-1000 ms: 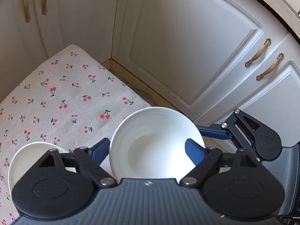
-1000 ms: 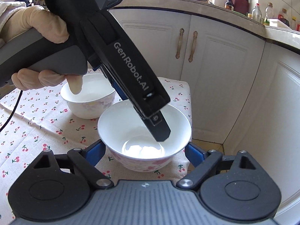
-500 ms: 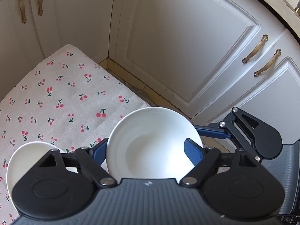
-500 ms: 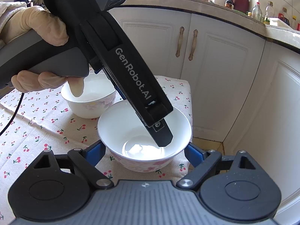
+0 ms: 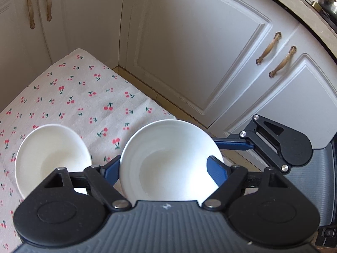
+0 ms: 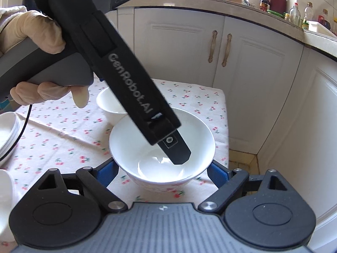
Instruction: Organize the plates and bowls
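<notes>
Sitting at the corner of the cherry-print cloth (image 5: 73, 97) nearest the cabinet doors (image 5: 189, 52), the white bowl (image 6: 134, 145) is upright and looks empty. The left gripper (image 5: 162, 163) is clamped on it: its jaws have just been closing with the bowl between them. One blue finger sits outside the bowl's wall, and the other finger reaches down inside. A gloved hand (image 6: 40, 33) holds this gripper's handle above the cloth. The right gripper (image 6: 162, 168) straddles the same bowl from the cloth's near side, a finger on either flank. Whether its pads press on the bowl cannot be told. A second bowl (image 5: 52, 154) stands on the cloth just beside the first, farther from the corner. A stack of plates (image 6: 8, 130) rests at the cloth's opposite side.
</notes>
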`<state>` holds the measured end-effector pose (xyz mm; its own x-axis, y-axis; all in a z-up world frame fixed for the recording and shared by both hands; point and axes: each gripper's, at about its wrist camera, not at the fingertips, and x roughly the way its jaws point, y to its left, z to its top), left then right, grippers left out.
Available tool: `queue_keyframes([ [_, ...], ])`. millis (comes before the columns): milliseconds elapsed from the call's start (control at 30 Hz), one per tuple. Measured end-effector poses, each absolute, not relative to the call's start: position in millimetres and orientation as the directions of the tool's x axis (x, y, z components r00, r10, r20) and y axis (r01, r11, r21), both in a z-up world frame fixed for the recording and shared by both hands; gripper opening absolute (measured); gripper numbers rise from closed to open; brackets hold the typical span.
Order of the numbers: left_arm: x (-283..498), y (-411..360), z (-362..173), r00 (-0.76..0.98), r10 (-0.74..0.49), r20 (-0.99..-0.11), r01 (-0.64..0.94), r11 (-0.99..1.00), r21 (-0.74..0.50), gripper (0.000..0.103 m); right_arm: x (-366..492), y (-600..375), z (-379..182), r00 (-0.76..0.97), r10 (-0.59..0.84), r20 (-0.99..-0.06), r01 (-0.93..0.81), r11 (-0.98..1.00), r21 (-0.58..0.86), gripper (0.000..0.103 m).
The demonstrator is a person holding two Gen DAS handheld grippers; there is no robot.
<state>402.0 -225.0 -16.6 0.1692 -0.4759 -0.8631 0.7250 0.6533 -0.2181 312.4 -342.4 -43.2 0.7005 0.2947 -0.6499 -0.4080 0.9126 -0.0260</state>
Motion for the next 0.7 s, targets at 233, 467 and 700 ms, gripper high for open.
queue_keyframes([
  [233, 368, -199, 0, 0.196, -0.485, -0.852, 0.718, 0.663, -0.212, 0.083, 283, -325, -26, 0.688, 0.328, -0.647, -0.434, 0.901, -0.006, 0.093],
  [467, 334, -166, 13, 0.228, -0.488, -0.843, 0.699, 0.684, -0.207, 0.083, 249, -296, -7, 0.691, 0.346, -0.635, -0.482, 0.875, -0.049, 0.093],
  [700, 301, -139, 21, 0.258, -0.484, -0.836, 0.683, 0.703, -0.196, 0.083, 223, -271, -2, 0.675, 0.366, -0.641, -0.512, 0.858, -0.049, 0.093],
])
